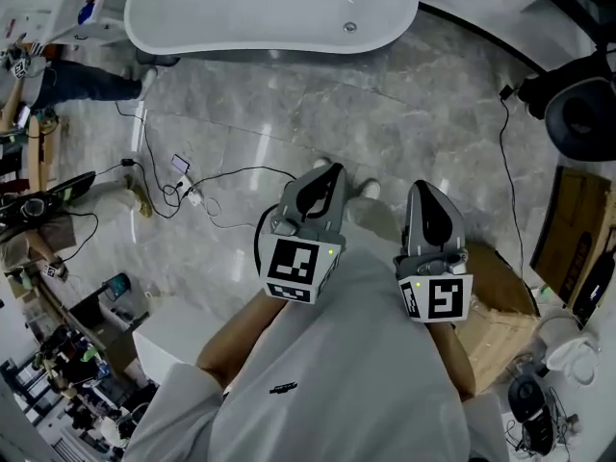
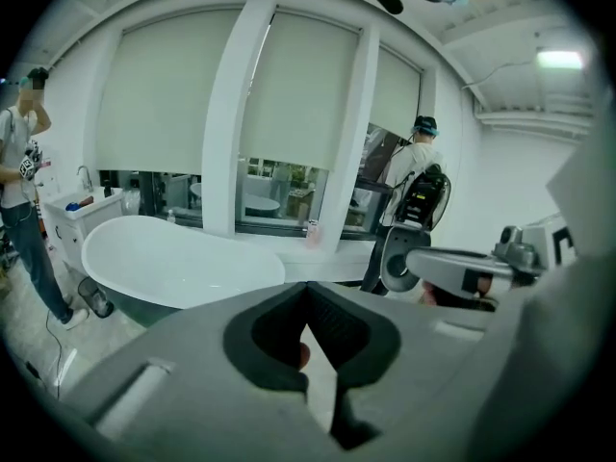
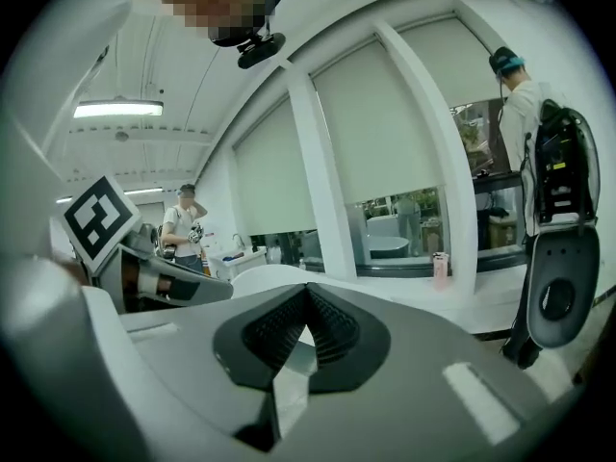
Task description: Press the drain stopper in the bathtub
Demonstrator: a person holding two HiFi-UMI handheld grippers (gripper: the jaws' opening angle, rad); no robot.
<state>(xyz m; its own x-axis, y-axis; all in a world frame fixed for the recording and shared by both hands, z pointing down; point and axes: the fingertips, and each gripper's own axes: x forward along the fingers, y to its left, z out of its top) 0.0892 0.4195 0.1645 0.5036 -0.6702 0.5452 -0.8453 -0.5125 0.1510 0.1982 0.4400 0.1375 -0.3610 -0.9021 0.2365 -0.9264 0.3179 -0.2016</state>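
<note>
A white freestanding bathtub (image 1: 241, 12) stands at the top of the head view, across the marble floor from me. Its small metal drain stopper (image 1: 349, 27) sits on the tub bottom toward the right end. Both grippers are held close to my body, far from the tub. My left gripper (image 1: 330, 169) points forward, its jaws closed together with nothing between them. My right gripper (image 1: 422, 188) beside it is shut and empty too. In the left gripper view the bathtub (image 2: 164, 258) lies ahead on the left; the stopper is hidden there.
Cables and a power strip (image 1: 183, 186) trail over the floor left of centre. A cardboard box (image 1: 505, 301) sits at my right, a black round device (image 1: 582, 114) further right. One person (image 1: 72, 83) stands by the tub's left end, another with a backpack (image 2: 419, 176) near the windows.
</note>
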